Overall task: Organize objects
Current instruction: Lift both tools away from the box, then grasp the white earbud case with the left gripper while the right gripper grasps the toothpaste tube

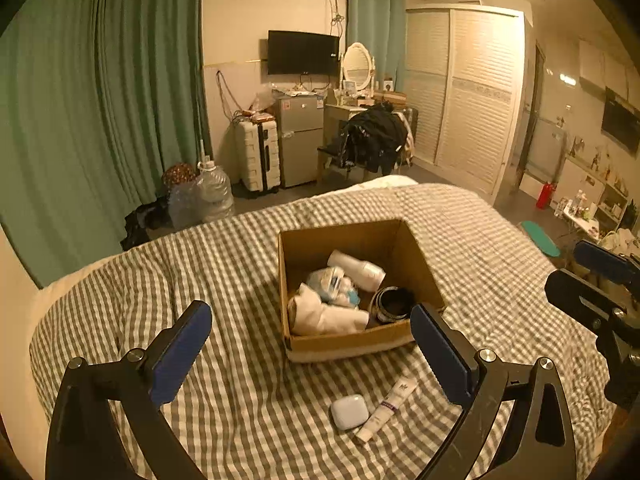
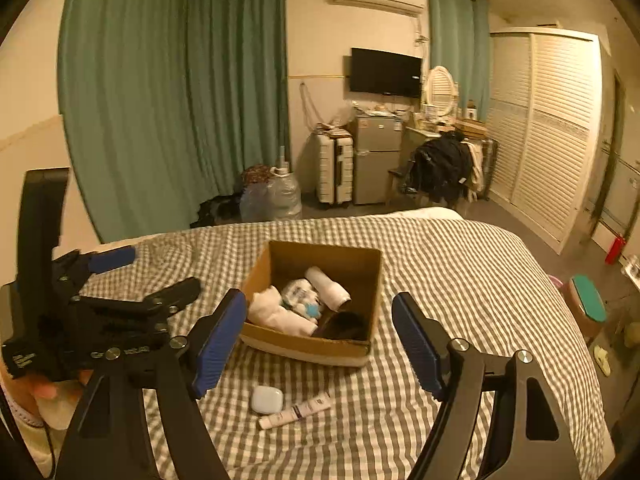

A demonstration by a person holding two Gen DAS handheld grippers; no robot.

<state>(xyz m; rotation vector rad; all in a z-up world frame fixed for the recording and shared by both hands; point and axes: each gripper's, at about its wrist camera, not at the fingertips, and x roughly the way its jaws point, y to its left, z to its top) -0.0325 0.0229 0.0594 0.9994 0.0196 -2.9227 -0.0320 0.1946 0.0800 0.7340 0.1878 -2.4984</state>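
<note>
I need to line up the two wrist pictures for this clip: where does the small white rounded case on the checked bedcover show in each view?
Left wrist view: the small white rounded case lies low, just right of centre, left of the white cream tube.
Right wrist view: the case sits low, left of centre, above the tube's left end.
Shared landmark: the open brown cardboard box, beyond the case in both.

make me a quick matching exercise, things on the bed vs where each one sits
Things:
1. white case
2. tube
3. dark round tin
4. cardboard box

Places:
A. in the box's near right corner
B. on the checked bedcover, open top up
C. on the cover before the box, left of the pair
D. lying slantwise, touching the case's right side

Pairs: 1-C, 2-D, 3-A, 4-B
</note>
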